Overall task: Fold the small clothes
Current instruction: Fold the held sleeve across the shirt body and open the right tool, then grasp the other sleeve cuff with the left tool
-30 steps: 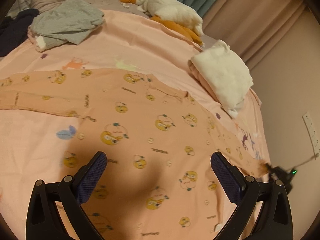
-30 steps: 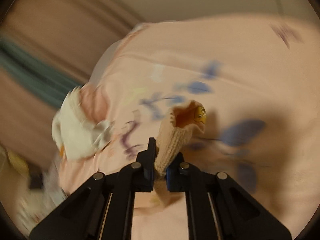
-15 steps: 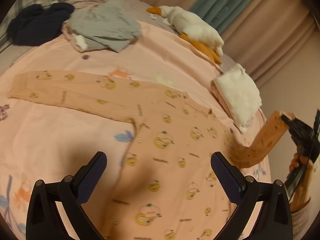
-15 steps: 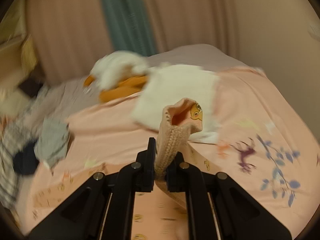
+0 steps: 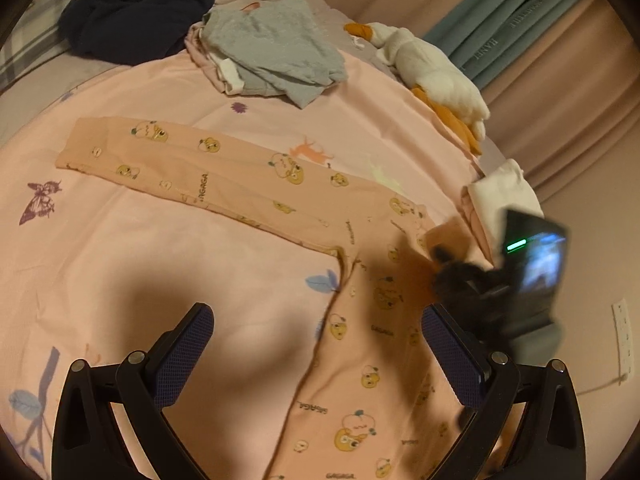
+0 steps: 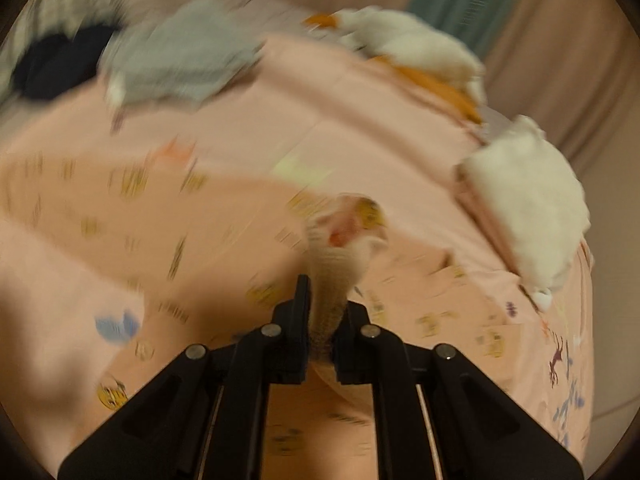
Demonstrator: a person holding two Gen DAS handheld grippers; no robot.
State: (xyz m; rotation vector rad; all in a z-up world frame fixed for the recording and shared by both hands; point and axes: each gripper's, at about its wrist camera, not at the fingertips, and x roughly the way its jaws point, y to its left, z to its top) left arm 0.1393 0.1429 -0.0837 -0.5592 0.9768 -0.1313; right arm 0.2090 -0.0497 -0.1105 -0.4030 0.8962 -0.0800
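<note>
Peach long-sleeved baby garment with yellow cartoon faces (image 5: 280,200) lies spread flat on the pink printed bedsheet (image 5: 120,260); one sleeve runs out straight toward the upper left of the left wrist view. Print on it reads "GAGAGA", repeated, some copies upside down. Left gripper (image 5: 318,354) hangs over the garment's body, jaws wide apart, nothing between them. Right gripper (image 6: 322,328) is clamped on the ribbed peach cuff (image 6: 326,280) of the other sleeve, cuff sticking up past the fingertips, open end showing a yellow face; its jaws are just starting to open with the cuff between them. Right wrist view is motion-blurred. In the left view the right gripper shows as a dark blur with a lit screen and a green light, over the garment's right side. Beyond: folded white cloth (image 5: 506,196) at the bed's right edge, grey clothes pile (image 5: 276,48), dark navy heap (image 5: 136,20), white plush duck with orange feet (image 5: 436,80). Teal curtain (image 5: 500,28) has lettering, too small to read.
</note>
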